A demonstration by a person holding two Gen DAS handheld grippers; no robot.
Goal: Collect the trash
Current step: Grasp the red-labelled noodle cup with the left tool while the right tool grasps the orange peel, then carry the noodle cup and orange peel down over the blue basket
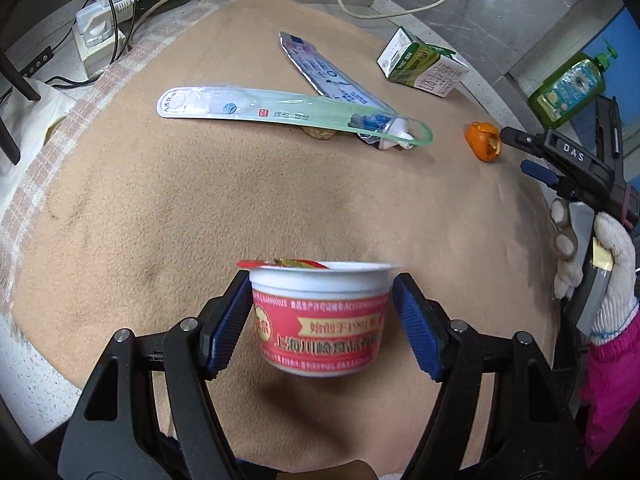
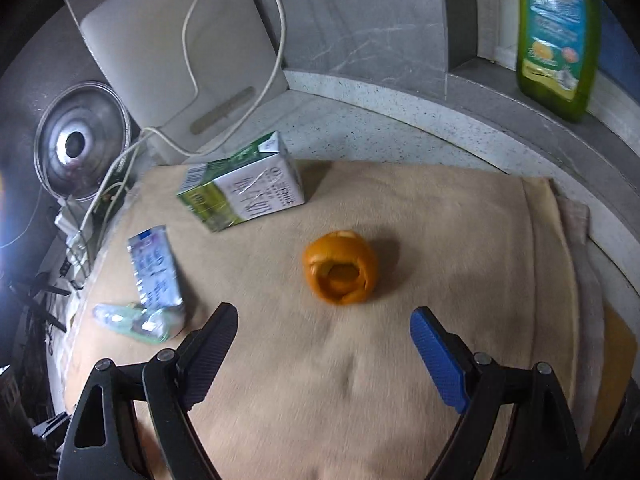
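The orange peel (image 2: 340, 268) lies on the tan cloth (image 2: 440, 240), just ahead of the right gripper (image 2: 324, 344), whose jaws stand spread and empty, so the step in hand looks like reaching for it. To the peel's left, the left gripper (image 1: 322, 308) holds a red-and-white cup (image 1: 322, 316) between its pads above the cloth. Next, the right jaws likely need to straddle the peel and close gently, since it would crush easily.

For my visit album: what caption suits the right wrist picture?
Open right gripper hovers above an orange peel on the tan cloth, milk carton behind.
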